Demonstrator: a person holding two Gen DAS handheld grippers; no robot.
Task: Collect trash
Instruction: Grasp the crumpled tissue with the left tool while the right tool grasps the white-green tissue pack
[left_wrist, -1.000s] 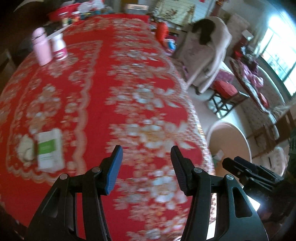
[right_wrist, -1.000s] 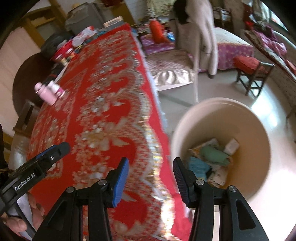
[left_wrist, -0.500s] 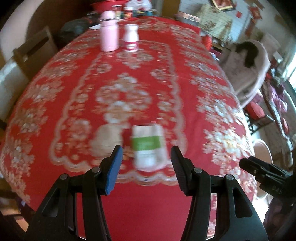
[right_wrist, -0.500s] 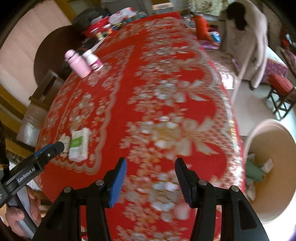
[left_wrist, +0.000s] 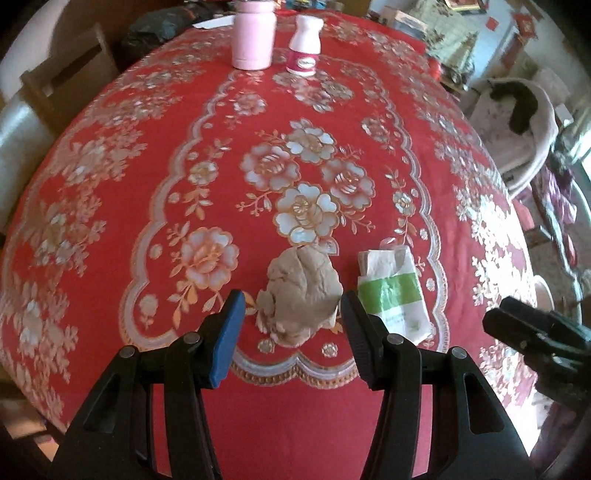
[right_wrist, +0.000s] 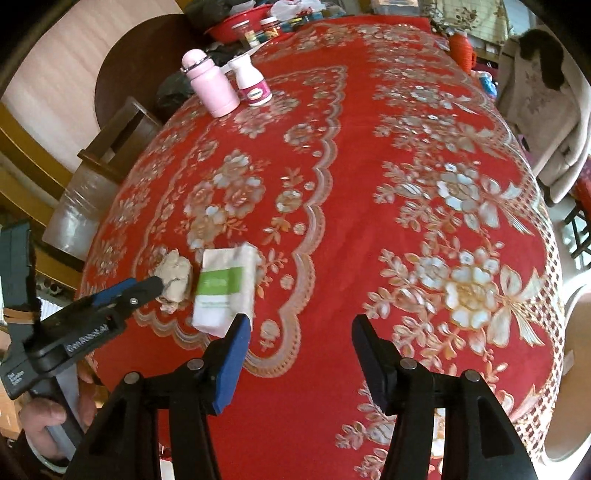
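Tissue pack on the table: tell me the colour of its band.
Green, across the white tissue pack; clearest in the left wrist view.

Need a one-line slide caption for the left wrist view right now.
Open left claw framing a crumpled beige paper wad beside a green-banded white tissue pack on the red floral tablecloth.

Bare tablecloth (left_wrist: 221, 166) rings the crumpled tissue (left_wrist: 301, 295) except where the tissue pack (left_wrist: 391, 291) crowds it.
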